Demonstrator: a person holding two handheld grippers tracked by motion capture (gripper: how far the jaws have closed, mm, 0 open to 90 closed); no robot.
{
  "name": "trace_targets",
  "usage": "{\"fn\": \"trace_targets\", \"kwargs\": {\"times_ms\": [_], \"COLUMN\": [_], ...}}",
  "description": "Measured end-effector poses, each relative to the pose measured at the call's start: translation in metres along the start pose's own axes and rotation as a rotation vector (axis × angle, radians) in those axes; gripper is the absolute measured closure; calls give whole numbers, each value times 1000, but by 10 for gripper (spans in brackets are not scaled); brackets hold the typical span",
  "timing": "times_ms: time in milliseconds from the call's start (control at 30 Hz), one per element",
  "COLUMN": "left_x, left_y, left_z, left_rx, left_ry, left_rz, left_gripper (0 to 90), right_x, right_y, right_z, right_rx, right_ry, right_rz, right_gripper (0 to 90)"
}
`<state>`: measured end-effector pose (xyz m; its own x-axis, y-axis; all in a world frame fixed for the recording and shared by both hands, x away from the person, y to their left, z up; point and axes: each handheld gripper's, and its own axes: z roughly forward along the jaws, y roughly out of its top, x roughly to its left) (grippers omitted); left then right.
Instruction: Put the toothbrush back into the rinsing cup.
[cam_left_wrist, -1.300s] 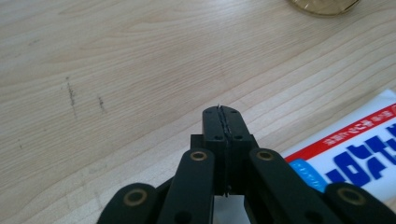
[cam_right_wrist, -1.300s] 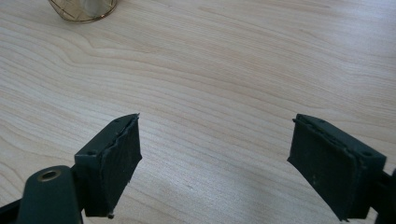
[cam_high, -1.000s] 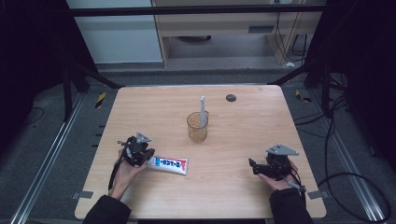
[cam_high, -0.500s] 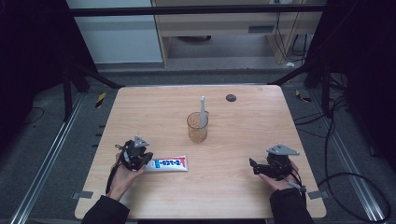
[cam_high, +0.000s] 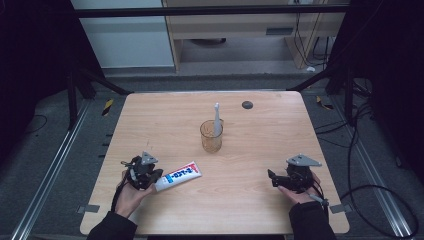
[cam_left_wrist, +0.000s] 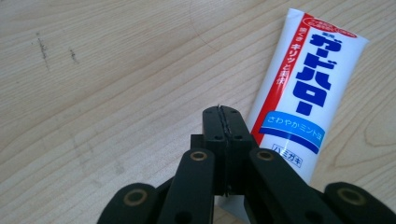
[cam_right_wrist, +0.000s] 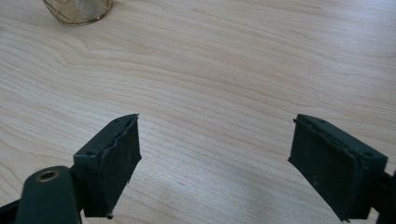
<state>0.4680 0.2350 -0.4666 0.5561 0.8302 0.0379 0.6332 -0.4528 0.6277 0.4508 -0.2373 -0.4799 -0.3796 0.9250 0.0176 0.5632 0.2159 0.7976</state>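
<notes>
A white toothpaste tube (cam_high: 180, 175) (cam_left_wrist: 299, 93) with red and blue print lies flat on the wooden table (cam_high: 165, 115) near its front left. My left gripper (cam_high: 152, 175) (cam_left_wrist: 223, 122) is shut just left of the tube, its pads pressed together with nothing seen between them. The tube's near end runs under the gripper's right link. My right gripper (cam_high: 272, 179) (cam_right_wrist: 215, 163) rests at the front right, open wide over bare wood. A clear amber cup (cam_high: 211, 136) (cam_right_wrist: 78, 10) stands mid-table with a white toothbrush (cam_high: 217, 119) upright in it.
A small dark round disc (cam_high: 247, 104) lies near the table's far edge. Bare wood stretches between the two grippers and around the cup. Dark frame posts and cables flank the table on both sides.
My left gripper has drawn back toward the table's near edge. The tube beside it has turned, its right end now pointing farther away. The right gripper has not moved.
</notes>
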Motion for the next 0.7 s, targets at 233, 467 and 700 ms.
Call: {"fn": "trace_targets", "kwargs": {"times_ms": [233, 467, 700], "left_x": [-7, -10, -8], "left_y": [-4, -8, -3], "left_z": [-2, -1, -7], "left_rx": [8, 17, -13], "left_ry": [-11, -15, -5], "left_rz": [4, 2, 1], "left_gripper": [898, 898, 886], "right_x": [0, 0, -2], "right_y": [0, 0, 0], "right_z": [-1, -1, -1], "right_rx": [2, 3, -2], "right_ry": [4, 5, -4], "right_rz": [3, 3, 2], "right_gripper": [160, 159, 158]}}
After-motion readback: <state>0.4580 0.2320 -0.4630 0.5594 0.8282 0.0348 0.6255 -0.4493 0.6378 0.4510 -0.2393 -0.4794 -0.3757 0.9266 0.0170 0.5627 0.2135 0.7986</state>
